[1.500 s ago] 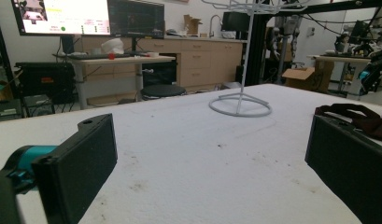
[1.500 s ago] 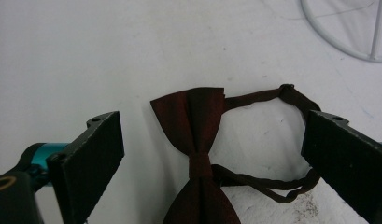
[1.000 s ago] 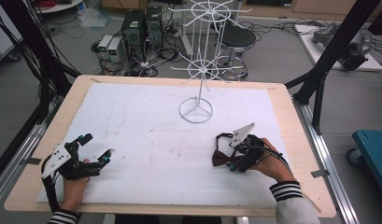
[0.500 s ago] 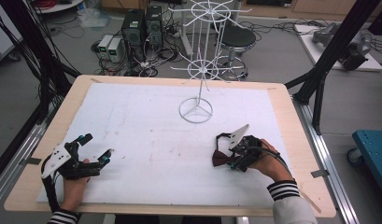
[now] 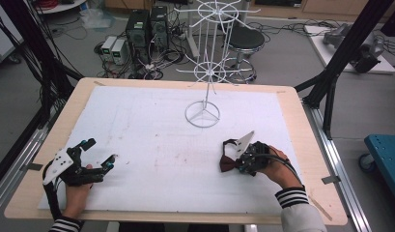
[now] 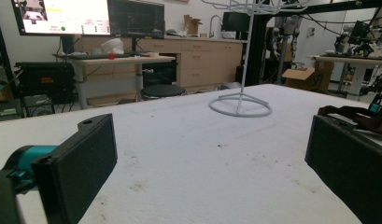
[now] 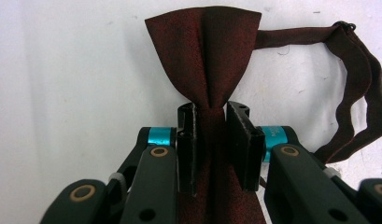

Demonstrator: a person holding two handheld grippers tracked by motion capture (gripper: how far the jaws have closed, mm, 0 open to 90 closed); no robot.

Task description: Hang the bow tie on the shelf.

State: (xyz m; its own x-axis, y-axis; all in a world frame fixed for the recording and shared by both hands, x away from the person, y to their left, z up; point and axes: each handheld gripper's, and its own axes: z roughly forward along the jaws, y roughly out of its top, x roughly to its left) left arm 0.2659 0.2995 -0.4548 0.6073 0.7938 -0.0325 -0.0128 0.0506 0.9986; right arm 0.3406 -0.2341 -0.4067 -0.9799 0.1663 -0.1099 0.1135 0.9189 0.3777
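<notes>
Closing in over the last second, the jaws of the right gripper (image 7: 211,122) have come together on the dark red bow tie (image 7: 205,42) and now pinch it at its narrow middle knot, where a second ago they stood wider around it. Neither hand has shifted its place on the table since then.

Nearest the person, the left gripper (image 5: 91,157) rests low on the white mat (image 5: 151,145) at the near left, its jaws wide apart with nothing between them; the left gripper view looks out between the two black pads across bare mat. At the near right, the right gripper (image 5: 239,162) lies low on the mat, clamped on the bow tie (image 5: 227,163), which lies flat there. One wing of the tie fans out beyond the pads, and its strap (image 7: 361,88) loops off to the side on the mat.

Farther back, near the middle of the mat, stands a white wire rack (image 5: 203,77) on a ring base, well apart from both grippers. Beyond the table edge are a black stool (image 5: 246,41) and computer boxes (image 5: 147,26) on the floor.
</notes>
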